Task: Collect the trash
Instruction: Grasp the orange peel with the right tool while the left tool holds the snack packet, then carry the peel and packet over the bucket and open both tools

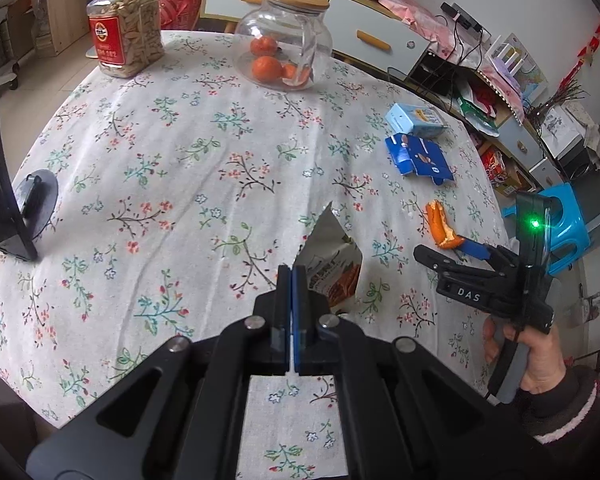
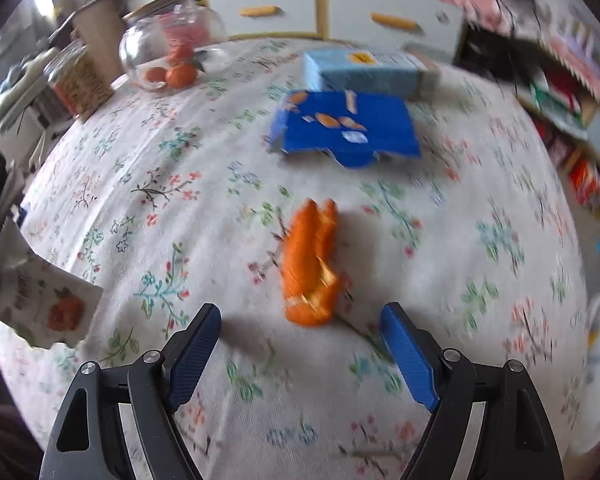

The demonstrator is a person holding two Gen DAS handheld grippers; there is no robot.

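My left gripper (image 1: 291, 270) is shut on a torn snack wrapper (image 1: 332, 264) with a silver inside, which sticks up just past its fingertips above the floral tablecloth (image 1: 180, 160). From the right wrist camera, the wrapper (image 2: 44, 304) hangs at the far left. An orange peel (image 2: 312, 268) lies on the cloth. My right gripper (image 2: 302, 312) is open just above it, and the peel's near end sits between the blue pads (image 2: 408, 356). In the left wrist view a hand holds the right gripper (image 1: 444, 248) at the peel (image 1: 440, 224).
A flattened dark blue box (image 2: 348, 128) and a light blue carton (image 2: 364, 70) lie beyond the peel. At the back stand a glass jar of oranges (image 1: 284, 40) and a jar of seeds (image 1: 124, 28). A phone on a stand (image 1: 4, 184) is at the left edge.
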